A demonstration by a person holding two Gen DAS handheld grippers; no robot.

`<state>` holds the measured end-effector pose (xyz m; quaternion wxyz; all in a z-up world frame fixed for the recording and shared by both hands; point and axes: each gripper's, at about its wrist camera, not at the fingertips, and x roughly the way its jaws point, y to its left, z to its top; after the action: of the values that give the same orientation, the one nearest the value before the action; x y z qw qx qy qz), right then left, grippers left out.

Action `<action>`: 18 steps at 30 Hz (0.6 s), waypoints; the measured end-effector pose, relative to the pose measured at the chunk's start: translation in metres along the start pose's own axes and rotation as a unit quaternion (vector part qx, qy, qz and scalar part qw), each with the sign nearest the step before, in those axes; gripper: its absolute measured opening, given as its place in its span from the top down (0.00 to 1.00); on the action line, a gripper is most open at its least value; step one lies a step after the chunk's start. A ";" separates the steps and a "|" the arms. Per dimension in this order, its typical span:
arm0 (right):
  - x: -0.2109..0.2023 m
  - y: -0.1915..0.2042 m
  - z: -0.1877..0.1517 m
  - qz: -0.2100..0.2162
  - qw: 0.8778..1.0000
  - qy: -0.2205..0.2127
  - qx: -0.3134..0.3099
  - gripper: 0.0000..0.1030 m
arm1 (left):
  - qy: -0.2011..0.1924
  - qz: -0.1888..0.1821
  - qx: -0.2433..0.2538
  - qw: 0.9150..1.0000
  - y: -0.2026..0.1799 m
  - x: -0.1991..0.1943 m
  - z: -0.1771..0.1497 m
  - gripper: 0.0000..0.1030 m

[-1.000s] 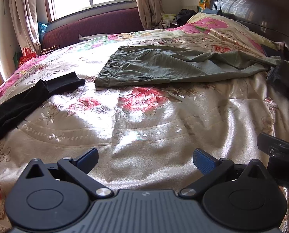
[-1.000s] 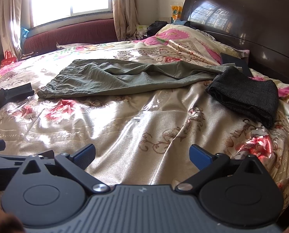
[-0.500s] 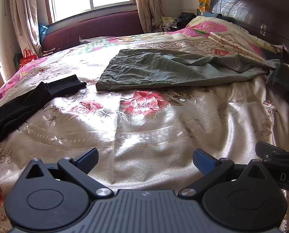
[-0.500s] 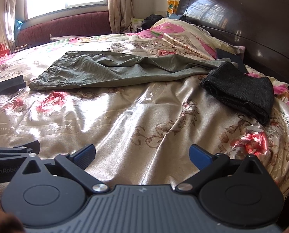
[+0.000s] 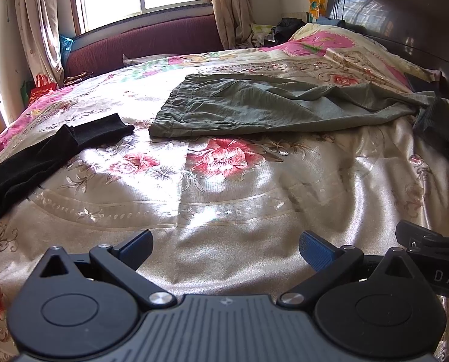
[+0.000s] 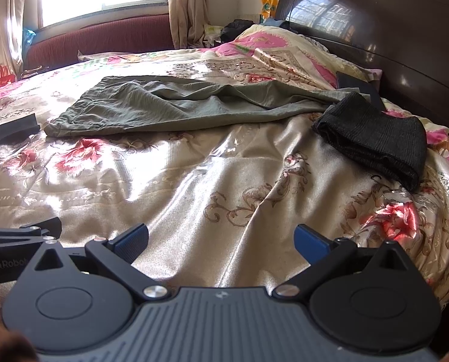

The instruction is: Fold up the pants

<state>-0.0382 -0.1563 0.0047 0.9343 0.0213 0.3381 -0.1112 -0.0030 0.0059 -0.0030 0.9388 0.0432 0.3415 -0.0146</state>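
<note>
Left gripper: jaws spread wide, nothing between them, held over the near part of the floral bedspread. Right gripper: likewise spread wide and empty, just beside the left one.

Olive-green pants lie unfolded across the far middle of the bed, waistband to the left, legs running right toward the dark headboard, well apart from both grippers.

Left view alone shows the full length of a black garment along the left edge; the right view catches only its end. Right view alone shows a folded dark grey garment whole, at the right, touching the pants' leg ends.
</note>
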 end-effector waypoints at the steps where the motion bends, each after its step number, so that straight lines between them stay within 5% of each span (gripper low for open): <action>1: 0.000 0.000 0.000 0.000 1.000 0.000 0.000 0.01 | 0.000 0.000 0.000 1.000 0.000 0.000 0.000 0.00; 18: 0.001 0.001 -0.001 0.000 1.000 0.001 0.000 0.01 | -0.001 0.002 0.002 1.000 0.001 0.000 -0.001 0.00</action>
<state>-0.0378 -0.1556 0.0037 0.9340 0.0214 0.3390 -0.1109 -0.0039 0.0066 -0.0033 0.9392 0.0454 0.3402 -0.0136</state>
